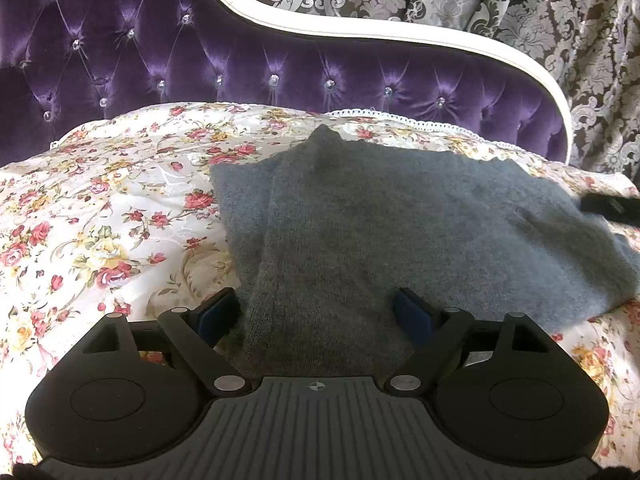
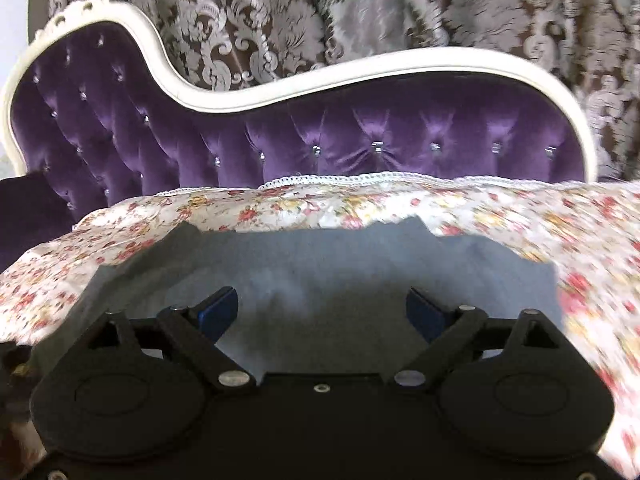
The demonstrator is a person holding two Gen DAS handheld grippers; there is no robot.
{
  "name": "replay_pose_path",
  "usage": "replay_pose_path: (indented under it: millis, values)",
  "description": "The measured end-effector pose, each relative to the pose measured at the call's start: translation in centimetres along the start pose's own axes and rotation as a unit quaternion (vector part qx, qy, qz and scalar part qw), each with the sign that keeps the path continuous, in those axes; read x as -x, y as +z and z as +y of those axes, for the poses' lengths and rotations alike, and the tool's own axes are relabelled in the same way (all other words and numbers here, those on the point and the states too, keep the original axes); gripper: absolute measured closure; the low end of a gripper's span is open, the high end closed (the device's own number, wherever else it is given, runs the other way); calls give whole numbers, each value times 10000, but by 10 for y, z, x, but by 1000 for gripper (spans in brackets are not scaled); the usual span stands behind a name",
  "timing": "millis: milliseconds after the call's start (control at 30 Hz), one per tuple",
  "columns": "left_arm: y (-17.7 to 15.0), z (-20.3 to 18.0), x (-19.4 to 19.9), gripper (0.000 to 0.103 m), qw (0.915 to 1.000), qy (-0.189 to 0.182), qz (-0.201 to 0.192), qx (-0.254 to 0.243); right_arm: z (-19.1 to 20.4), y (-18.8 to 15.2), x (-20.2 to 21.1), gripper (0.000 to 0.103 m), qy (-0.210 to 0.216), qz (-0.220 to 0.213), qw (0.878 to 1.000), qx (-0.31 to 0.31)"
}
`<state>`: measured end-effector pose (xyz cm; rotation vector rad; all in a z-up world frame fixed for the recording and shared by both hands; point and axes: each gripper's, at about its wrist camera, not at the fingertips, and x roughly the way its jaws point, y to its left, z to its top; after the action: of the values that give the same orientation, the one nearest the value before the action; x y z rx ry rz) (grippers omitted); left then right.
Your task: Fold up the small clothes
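Observation:
A grey-blue knitted garment (image 1: 380, 224) lies partly folded on the floral bedspread (image 1: 100, 216). A folded layer runs from a peak at the far edge down toward me. My left gripper (image 1: 316, 304) is open, its blue-padded fingers (image 1: 218, 312) spread on either side of the near end of that layer, holding nothing. In the right wrist view the same garment (image 2: 320, 272) lies flat and blurred. My right gripper (image 2: 322, 304) is open over its near part and holds nothing. The right gripper's tip (image 1: 608, 206) shows at the garment's right edge in the left wrist view.
A purple tufted headboard (image 1: 280, 68) with a white curved frame (image 1: 360, 28) stands behind the bed. Patterned brown-and-silver curtains (image 1: 560, 40) hang behind it. The bedspread's lace edge (image 2: 360, 178) runs along the headboard.

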<state>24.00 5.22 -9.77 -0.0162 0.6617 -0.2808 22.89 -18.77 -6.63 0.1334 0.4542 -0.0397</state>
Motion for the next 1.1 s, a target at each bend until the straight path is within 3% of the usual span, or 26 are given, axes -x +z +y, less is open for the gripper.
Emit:
replay_pose_path:
  millis: [200,400,633,800,1100]
  values:
    - [0,1,-1,18,10000,9,-3,-8,-35,-33,52,10,-172,-128,9972,-715]
    - [0,1,-1,17,10000,29,-10,-22,-81,-34,70,4,-273,-86,9926,-1177]
    - [0,1,-2,17,10000,36,-12,-26,-113,-28,44,4,267,338,9860,-1610]
    - [0,1,-3,16,10000,61,12,-23,-126,-29,12,3,817,542,9721,-2129]
    - [3,2,-5,16,10000,85,49,-9,-147,-19,-22,0,1496,557,9579,-2385]
